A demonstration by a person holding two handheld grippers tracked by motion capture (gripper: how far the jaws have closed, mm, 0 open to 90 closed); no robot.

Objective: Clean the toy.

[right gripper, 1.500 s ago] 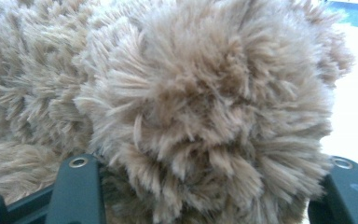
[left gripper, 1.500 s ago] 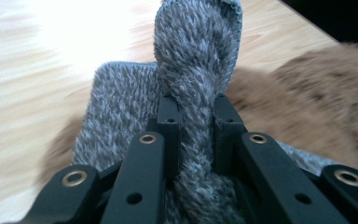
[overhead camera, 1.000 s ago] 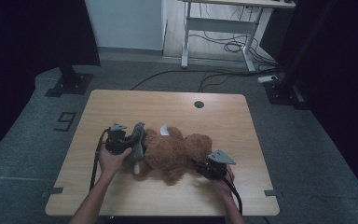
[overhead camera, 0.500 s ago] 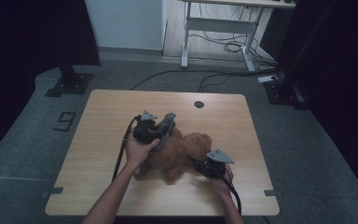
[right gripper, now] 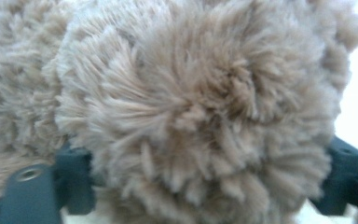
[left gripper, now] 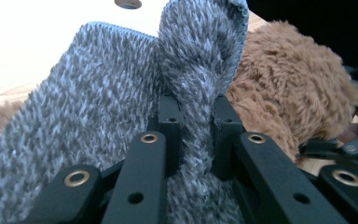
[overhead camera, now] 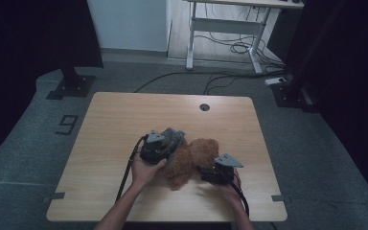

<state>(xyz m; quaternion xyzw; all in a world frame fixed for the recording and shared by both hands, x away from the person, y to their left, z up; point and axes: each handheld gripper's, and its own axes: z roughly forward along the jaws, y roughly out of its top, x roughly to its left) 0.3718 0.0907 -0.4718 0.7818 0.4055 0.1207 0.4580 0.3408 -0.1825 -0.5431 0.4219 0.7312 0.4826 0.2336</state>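
1. We take the brown plush toy (overhead camera: pixel 191 160) as our landmark: it lies on the wooden table (overhead camera: pixel 115 120), on the near half, a little right of the middle.
2. A grey knitted cloth (left gripper: pixel 74 112) is draped against the toy's left side, touching its fur; in the high view we see it bunched at the toy's upper left edge (overhead camera: pixel 175 139).
3. The left gripper (left gripper: pixel 193 126) pinches a fold of that grey cloth: its two black jaws are pressed together on the fold, with the brown fur just to the right behind it. In the high view we see this gripper (overhead camera: pixel 159 147) at the toy's left, its cable trailing back along the forearm.
4. The right gripper (overhead camera: pixel 211 173) sits at the toy's lower right. In its own view the fur bulges between its two jaws, which stand wide apart at either side; they have just been opening, and we cannot tell for sure whether the pads press on the fur.
5. Beyond the toy, near the table's far edge, we see a round cable hole (overhead camera: pixel 204 107).
6. Farther behind, on the floor, stand a white desk frame (overhead camera: pixel 220 33) and loose cables (overhead camera: pixel 235 48).
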